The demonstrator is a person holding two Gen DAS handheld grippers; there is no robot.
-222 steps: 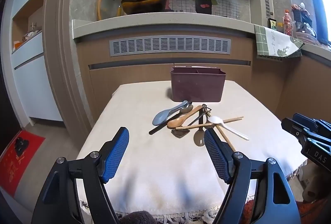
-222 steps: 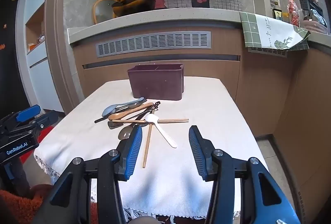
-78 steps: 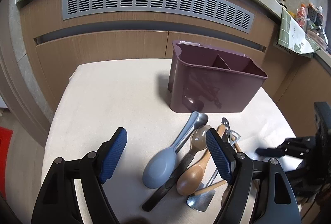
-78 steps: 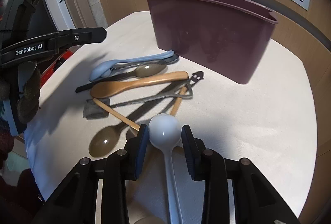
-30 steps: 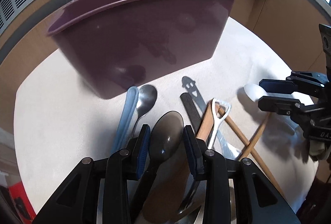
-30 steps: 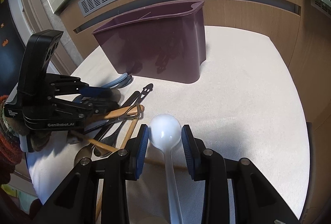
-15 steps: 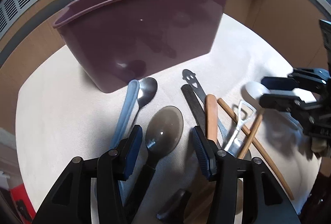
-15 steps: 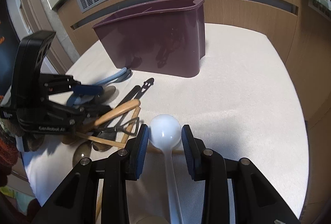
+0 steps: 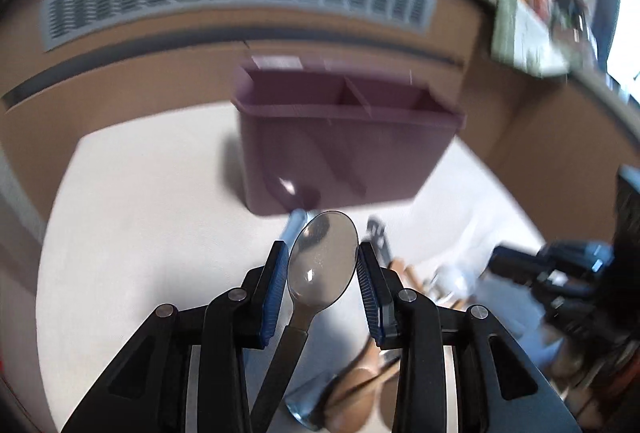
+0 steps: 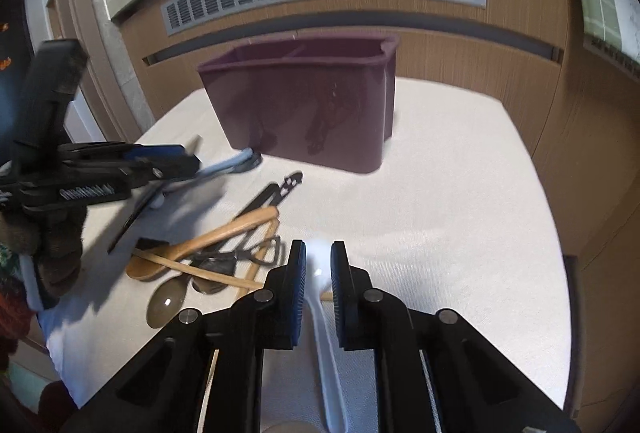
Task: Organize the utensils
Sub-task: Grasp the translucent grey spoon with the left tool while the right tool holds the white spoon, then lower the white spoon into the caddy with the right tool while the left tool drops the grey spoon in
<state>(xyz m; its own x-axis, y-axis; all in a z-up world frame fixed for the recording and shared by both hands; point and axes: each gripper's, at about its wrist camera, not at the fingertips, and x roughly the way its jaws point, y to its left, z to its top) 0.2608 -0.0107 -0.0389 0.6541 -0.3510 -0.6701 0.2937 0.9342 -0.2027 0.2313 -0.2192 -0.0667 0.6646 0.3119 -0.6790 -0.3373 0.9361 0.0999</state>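
Utensils (image 10: 224, 245) mostly lie at 9 o'clock on the tabletop (image 10: 460, 213); bin (image 10: 304, 109) looks empty; left gripper (image 9: 323, 273) clamps grey spoon (image 9: 322, 261), right gripper (image 10: 318, 273) white spoon (image 10: 320, 297), jaws just closed

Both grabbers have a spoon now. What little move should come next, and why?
Probably lift the left gripper and its smoky spoon over the purple bin. Its jaws have just closed on the bowl, and the right gripper just closed on the white spoon, with the bin's compartments open.

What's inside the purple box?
The purple box has a divider wall splitting it into compartments. The parts of them that show hold no utensils, but the front wall hides their bottoms, so I can't tell what lies down there.
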